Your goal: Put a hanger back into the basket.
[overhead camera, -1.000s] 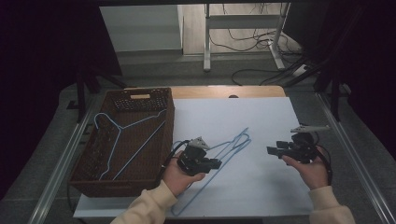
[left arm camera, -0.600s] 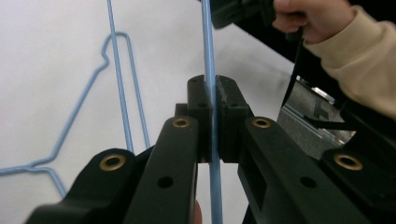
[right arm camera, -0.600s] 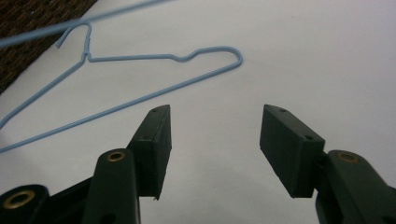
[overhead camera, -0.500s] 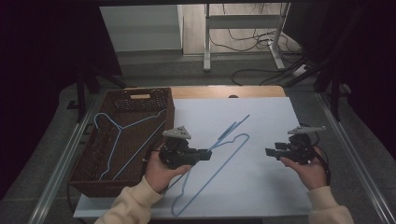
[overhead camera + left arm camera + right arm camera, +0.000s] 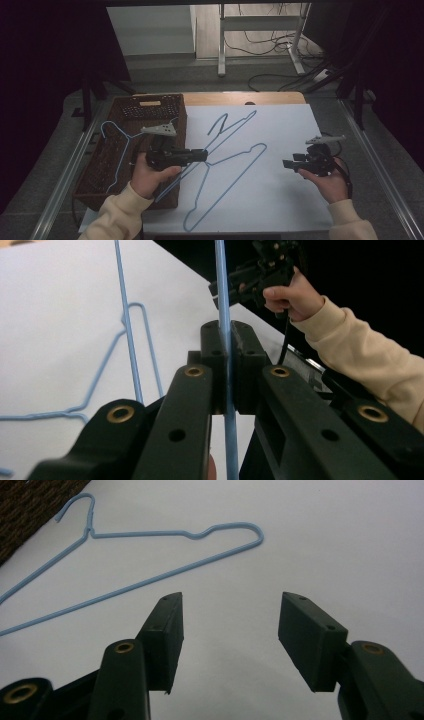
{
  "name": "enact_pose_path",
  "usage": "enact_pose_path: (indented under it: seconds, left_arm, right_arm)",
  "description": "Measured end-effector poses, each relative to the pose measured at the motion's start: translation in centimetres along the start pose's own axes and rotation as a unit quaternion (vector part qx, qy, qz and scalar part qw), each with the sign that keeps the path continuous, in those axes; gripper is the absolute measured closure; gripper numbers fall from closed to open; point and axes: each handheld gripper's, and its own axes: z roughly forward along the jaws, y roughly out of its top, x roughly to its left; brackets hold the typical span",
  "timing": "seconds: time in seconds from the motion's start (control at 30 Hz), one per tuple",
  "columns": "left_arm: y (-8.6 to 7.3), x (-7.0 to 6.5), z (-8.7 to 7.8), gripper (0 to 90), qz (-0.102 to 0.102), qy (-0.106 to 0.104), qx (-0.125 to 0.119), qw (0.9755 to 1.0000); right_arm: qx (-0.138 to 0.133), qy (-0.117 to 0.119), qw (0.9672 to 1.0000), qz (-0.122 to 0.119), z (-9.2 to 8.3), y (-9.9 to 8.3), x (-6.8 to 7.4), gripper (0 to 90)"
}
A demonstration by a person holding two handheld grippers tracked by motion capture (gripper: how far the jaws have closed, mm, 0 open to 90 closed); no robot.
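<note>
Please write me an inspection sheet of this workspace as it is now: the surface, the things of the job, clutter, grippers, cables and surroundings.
Surface: white sheet covering a wooden table.
Job's things: one light blue wire hanger, clamped on one wire and reaching over the sheet; a second blue wire hanger lying in the dark brown woven basket at the table's left side.
Clutter: nothing seen.
Grippers: left gripper shut on the hanger wire, which runs between its fingers; right gripper open and empty above the sheet.
Cables: a black cable at the right gripper; loose cables on the floor beyond the table.
Surroundings: grey floor, white metal frame leg, dark curtains at both sides.
</note>
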Motion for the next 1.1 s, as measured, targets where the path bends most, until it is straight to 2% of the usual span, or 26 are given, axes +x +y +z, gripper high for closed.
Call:
enact_pose_path:
  seconds: [0.1,0.13,0.17,0.3,0.33,0.37,0.4,0.43,0.47,0.5,0.57,0.6,0.67,0.83,0.93,1.1]
  left_arm:
    - [0.1,0.3,-0.9,86.4,-0.003,0.001,-0.008,1.0]
    - [0.2,0.7,-2.2,86.4,-0.01,0.003,-0.02,0.9997]
    - [0.2,0.7,-2.2,86.4,-0.01,0.003,-0.02,0.9997]
    - [0.1,1.7,-4.8,86.4,-0.02,0.011,-0.042,0.9989]
    - [-0.2,2.2,-6.0,86.3,-0.026,0.014,-0.052,0.9982]
    - [-0.2,2.2,-6.0,86.3,-0.026,0.014,-0.052,0.9982]
    - [-0.6,2.8,-7.0,86.4,-0.03,0.021,-0.057,0.9977]
    - [-0.6,2.8,-7.0,86.4,-0.03,0.021,-0.057,0.9977]
    - [-1.2,3.5,-8.1,86.4,-0.038,0.032,-0.062,0.9968]
    - [-1.2,3.5,-8.1,86.4,-0.038,0.032,-0.062,0.9968]
    - [-2.3,4.7,-9.4,86.4,-0.053,0.045,-0.069,0.9952]
    - [-2.3,4.7,-9.4,86.3,-0.053,0.045,-0.069,0.9952]
    - [-3.4,5.8,-10.5,86.3,-0.069,0.053,-0.076,0.9933]
    - [-4.6,7.1,-11.3,86.3,-0.084,0.054,-0.076,0.992]
    - [-5.8,8.3,-11.9,86.3,-0.1,0.051,-0.081,0.9904]
    - [-6.5,9.0,-12.7,86.3,-0.108,0.058,-0.087,0.9887]
  right_arm:
    - [0.0,0.0,1.0,0.0,0.0,0.0,0.0,44.2]
    - [0.001,0.0,1.0,0.0,0.1,0.0,0.0,44.1]
    - [0.001,0.0,1.0,0.0,0.1,0.0,0.0,44.1]
    - [0.003,0.0,1.0,0.0,0.1,0.0,0.0,44.2]
    - [0.003,0.0,1.0,-0.001,0.2,0.0,0.0,44.1]
    - [0.003,0.0,1.0,-0.001,0.2,0.0,0.0,44.1]
    - [0.003,0.0,1.0,-0.002,0.2,0.0,0.0,44.1]
    - [0.003,0.0,1.0,-0.002,0.2,0.0,0.0,44.1]
    - [0.004,0.0,1.0,-0.001,0.2,0.0,0.1,43.9]
    - [0.004,-0.001,1.0,-0.001,0.2,0.0,0.1,43.9]
    - [0.004,-0.001,1.0,0.0,0.2,0.0,0.1,43.7]
    - [0.004,-0.001,1.0,0.0,0.2,0.0,0.1,43.6]
    - [0.005,-0.001,1.0,0.001,0.3,0.0,0.1,43.3]
    - [0.006,-0.002,1.0,0.0,0.4,0.0,0.2,42.5]
    - [0.01,-0.003,0.9999,-0.002,0.6,0.0,0.2,41.5]
    - [0.01,-0.004,0.9999,0.0,0.6,0.0,0.2,41.2]
